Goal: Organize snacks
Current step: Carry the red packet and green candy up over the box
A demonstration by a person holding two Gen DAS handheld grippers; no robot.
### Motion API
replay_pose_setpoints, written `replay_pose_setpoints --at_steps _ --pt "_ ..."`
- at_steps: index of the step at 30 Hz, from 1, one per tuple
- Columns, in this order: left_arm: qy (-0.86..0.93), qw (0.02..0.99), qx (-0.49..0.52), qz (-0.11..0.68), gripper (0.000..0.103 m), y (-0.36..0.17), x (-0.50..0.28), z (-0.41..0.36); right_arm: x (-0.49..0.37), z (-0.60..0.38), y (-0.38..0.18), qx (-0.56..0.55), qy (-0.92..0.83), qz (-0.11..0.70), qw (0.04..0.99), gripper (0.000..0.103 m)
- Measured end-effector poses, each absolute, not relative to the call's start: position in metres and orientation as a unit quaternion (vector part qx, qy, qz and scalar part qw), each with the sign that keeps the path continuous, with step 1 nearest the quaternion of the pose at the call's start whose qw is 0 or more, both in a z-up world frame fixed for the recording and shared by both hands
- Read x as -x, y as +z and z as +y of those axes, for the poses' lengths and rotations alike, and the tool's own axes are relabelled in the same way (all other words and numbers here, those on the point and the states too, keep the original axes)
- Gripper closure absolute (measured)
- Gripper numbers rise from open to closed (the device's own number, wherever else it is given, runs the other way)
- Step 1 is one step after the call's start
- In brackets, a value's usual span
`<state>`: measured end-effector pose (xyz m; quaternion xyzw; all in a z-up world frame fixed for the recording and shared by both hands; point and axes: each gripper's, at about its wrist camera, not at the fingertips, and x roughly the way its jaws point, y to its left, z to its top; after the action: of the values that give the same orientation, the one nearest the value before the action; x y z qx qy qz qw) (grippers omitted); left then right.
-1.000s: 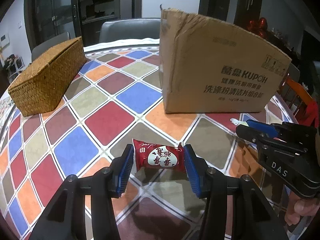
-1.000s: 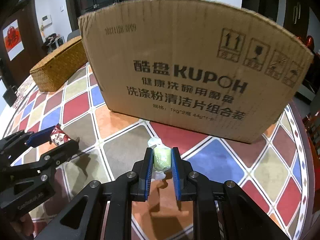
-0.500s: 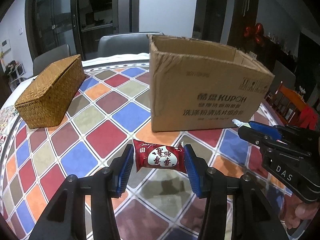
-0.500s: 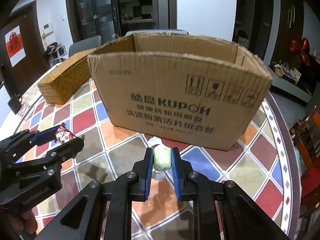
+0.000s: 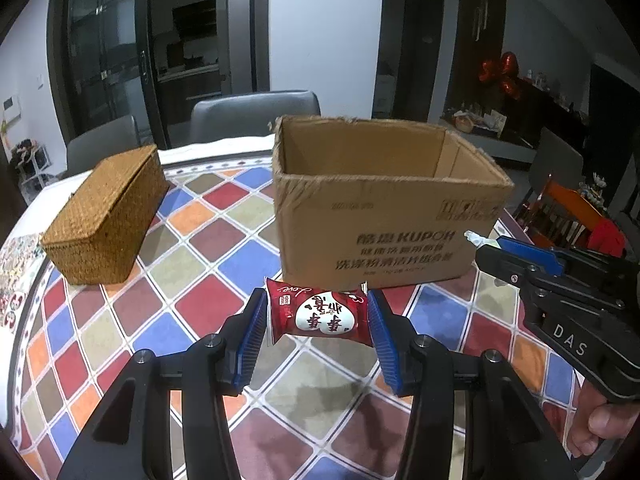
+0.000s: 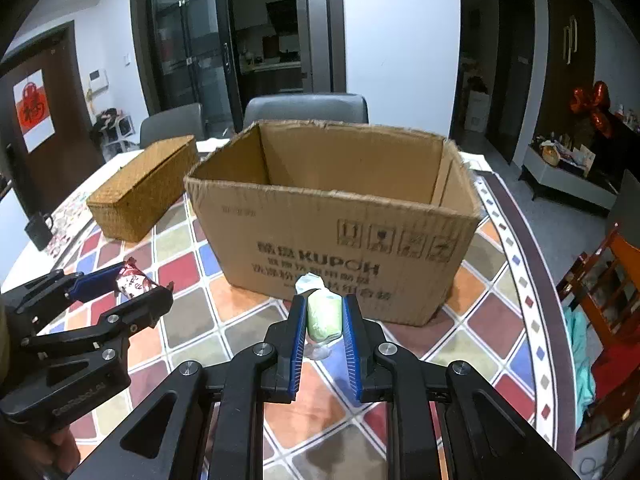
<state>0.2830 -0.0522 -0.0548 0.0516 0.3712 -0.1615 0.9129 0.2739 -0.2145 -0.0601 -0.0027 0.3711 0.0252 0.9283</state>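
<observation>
The left wrist view shows the left gripper (image 5: pixel 317 322) clamped on a red snack packet (image 5: pixel 318 315) with a white heart print, held above the table (image 5: pixel 224 300) in front of the open cardboard box (image 5: pixel 372 236); the packet's print shows only here, while the right wrist view shows that packet from the side as a crumpled end. The right wrist view shows the right gripper (image 6: pixel 324 322) pinched on a pale green wrapped sweet (image 6: pixel 323 316), its clear twisted ends sticking out above and below the blue pads; in the left view only a white wrapper tip shows at that gripper's nose. A thumb grips the handle at the left view's lower right. The table wears a cloth of coloured diamonds; a woven basket (image 5: pixel 106 216) sits left of the box, apart from it; grey chairs (image 6: pixel 306 108) stand behind; glass doors and a white wall close the room.
</observation>
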Motion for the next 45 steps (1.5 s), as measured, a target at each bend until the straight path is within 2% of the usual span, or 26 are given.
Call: replay_pose_setpoints --at_steps 25,45 --pt "-0.194 0.922 -0.067 0.327 0.054 0.009 -0.308 -0.094 -0.278 -0.249 0.011 -0.003 0.009 0.311 0.950 0.084" --pt "-0.207 0.921 -0.067 0.324 0.054 0.004 -0.357 -0.111 -0.317 -0.260 0.017 0.003 0.006 0.310 0.951 0.084"
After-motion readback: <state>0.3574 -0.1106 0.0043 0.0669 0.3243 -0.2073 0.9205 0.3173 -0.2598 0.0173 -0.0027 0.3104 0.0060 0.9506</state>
